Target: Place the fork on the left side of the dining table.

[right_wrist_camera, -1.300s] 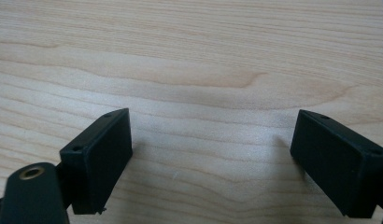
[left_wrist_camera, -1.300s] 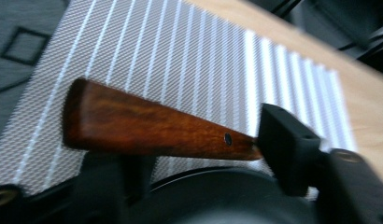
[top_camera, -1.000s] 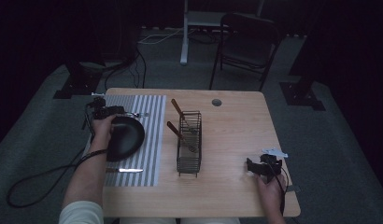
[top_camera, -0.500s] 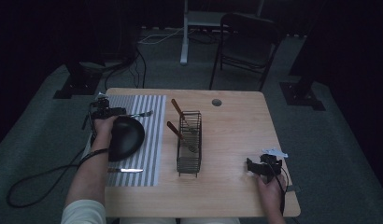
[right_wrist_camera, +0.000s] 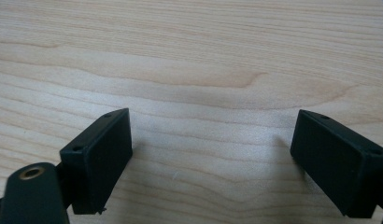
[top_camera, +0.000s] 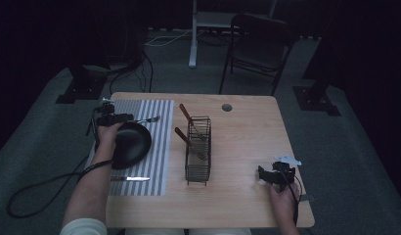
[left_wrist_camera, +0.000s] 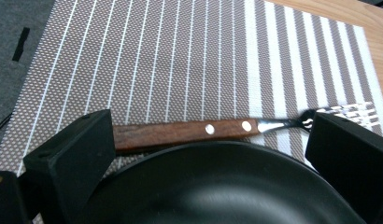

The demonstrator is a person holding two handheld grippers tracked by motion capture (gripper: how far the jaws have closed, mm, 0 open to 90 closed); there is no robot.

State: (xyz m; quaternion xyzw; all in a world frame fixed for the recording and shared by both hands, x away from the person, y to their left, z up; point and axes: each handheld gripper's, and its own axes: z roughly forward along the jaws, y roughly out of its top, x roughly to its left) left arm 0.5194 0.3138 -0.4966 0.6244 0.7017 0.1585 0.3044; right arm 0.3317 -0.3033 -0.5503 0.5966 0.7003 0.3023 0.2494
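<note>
On the bench (top_camera: 247,142) we take the striped placemat (top_camera: 159,161) as our landmark. The black plate (top_camera: 132,142) sits on its middle like a place setting. Our left gripper (left_wrist_camera: 208,154) has just been opening its fingers, and they now stand wide around the fork (left_wrist_camera: 189,133) without pressing it. The fork lies flat along the mat's far edge, long axis across it, tines toward the wire basket (top_camera: 197,147). Off the mat, our right gripper (right_wrist_camera: 213,158) rests open over bare wood.
</note>
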